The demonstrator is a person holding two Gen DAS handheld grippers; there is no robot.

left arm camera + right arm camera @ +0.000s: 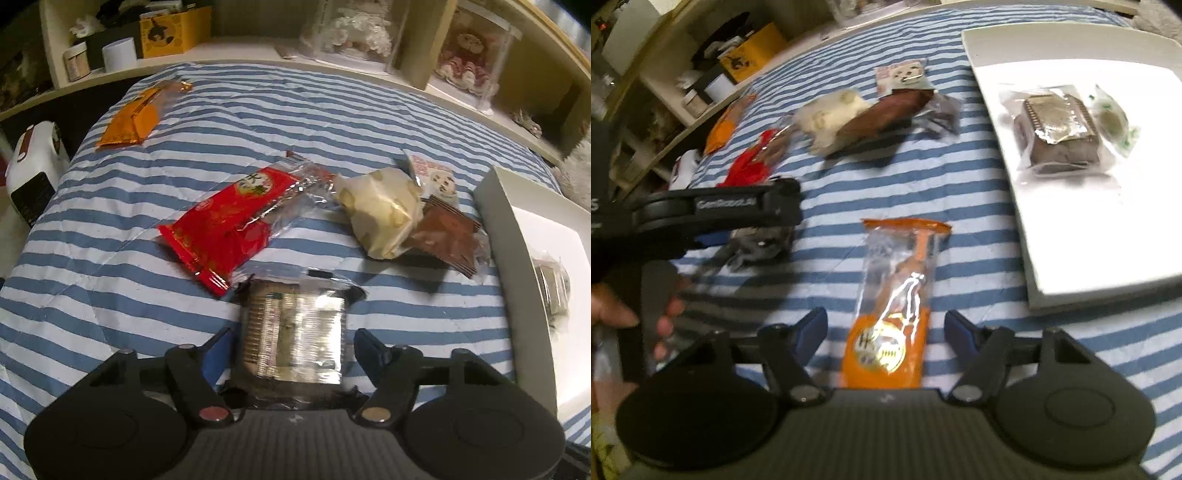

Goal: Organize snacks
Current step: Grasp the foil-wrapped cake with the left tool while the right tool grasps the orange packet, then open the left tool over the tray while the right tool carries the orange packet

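We are straddling the biscuit pack (291, 332) low in the frame with the left tongs (291, 354), spread and not yet pinching. The right tongs (886, 332) are flanking the orange packet (890, 317), spread too. We should be squeezing squarely before lifting toward the white tray (1071, 236).

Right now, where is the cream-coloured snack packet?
In the left wrist view the cream-coloured snack packet lies on the striped bedspread, right of the red packet, overlapping the brown packet near the white tray.
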